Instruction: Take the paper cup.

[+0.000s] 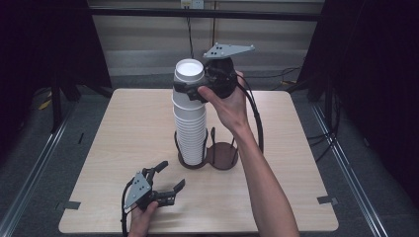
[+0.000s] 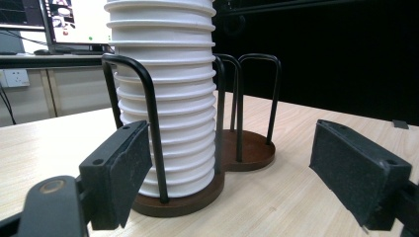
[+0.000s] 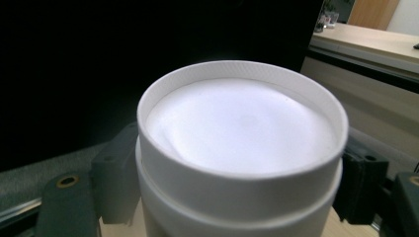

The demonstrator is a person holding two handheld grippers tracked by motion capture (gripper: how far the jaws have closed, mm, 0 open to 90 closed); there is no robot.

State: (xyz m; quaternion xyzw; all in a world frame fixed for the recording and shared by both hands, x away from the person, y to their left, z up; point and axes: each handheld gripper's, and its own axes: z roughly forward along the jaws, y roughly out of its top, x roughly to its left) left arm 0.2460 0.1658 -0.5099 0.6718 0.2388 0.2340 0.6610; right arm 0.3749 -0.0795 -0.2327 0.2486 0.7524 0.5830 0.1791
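Two grippers are in play, and only one is busy. The right gripper [image 1: 190,89] is up at the top of the tall stack of white cups [image 1: 190,123], its fingers [image 3: 116,177] pinching the topmost cup [image 3: 242,148] on either side just under its upturned base. That stack sits in the left ring of a dark twin-ring cup holder [image 1: 222,158] near the middle of the worktop [image 1: 296,148]; the ring at 3 o'clock of it stands empty. The left gripper [image 1: 165,185] rests low at about 7 o'clock from the holder, fingers [image 2: 118,173] spread wide and holding nothing, well apart from the base.

From where I stand, the worry is the nesting. If the top cup clings to the one below, a lift could drag several up, or tip the whole column against the thin wire hoops. Nothing steadies the holder, so it may slide or rock. A hard squeeze could also dent the soft cup wall and make it slip.
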